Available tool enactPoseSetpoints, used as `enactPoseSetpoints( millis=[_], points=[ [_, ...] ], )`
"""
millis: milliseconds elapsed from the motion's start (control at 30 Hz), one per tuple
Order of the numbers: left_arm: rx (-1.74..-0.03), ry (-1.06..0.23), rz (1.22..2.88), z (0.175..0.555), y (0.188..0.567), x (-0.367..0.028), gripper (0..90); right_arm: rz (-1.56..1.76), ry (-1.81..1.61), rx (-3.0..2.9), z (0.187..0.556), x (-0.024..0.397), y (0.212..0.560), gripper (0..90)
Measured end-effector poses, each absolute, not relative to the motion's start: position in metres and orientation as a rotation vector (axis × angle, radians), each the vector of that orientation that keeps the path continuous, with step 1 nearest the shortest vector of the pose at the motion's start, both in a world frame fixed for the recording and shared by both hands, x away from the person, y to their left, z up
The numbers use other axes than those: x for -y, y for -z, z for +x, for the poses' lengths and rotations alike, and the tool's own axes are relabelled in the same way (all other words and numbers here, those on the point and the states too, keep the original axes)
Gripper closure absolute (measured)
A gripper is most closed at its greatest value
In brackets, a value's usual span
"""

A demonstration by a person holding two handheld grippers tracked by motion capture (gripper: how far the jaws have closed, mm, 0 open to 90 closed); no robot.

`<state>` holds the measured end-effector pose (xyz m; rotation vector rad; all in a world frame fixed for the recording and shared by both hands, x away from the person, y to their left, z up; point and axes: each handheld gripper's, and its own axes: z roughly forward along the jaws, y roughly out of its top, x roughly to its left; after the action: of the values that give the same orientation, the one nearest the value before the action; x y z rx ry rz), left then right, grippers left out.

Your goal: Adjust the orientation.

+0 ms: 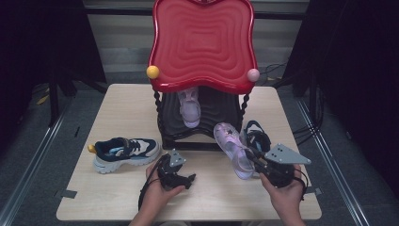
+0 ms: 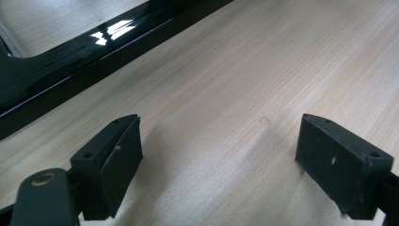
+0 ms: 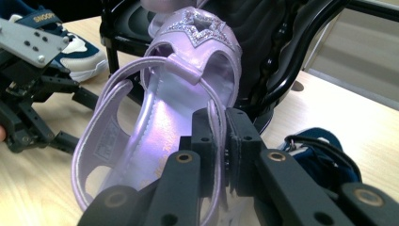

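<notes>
Sandal (image 1: 234, 149), lilac, star on toe, tilted off counter (image 1: 117, 113) before red-topped black rack (image 1: 202, 42); right gripper (image 3: 220, 141) jaws clamped on its heel strap. Navy sneaker (image 1: 124, 153) on counter at left. Left gripper (image 1: 181, 176) low over counter, jaws wide apart, holding nothing.

"SNOOPY", as far as the blur allows, is showing on the navy sneaker's tongue (image 3: 42, 18), far left of the jaws.
</notes>
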<state>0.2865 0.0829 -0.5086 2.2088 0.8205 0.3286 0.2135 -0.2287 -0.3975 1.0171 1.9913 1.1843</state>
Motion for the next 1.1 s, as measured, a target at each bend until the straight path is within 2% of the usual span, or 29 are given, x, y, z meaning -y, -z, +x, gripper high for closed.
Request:
enactPoseSetpoints(
  millis=[1100],
  points=[
    [-0.821, -0.328, 2.21, 0.287, 0.509, -0.083, 14.3, 1.072, -1.139, -1.844, 0.254, 0.197, 0.385, 82.7]
  ],
)
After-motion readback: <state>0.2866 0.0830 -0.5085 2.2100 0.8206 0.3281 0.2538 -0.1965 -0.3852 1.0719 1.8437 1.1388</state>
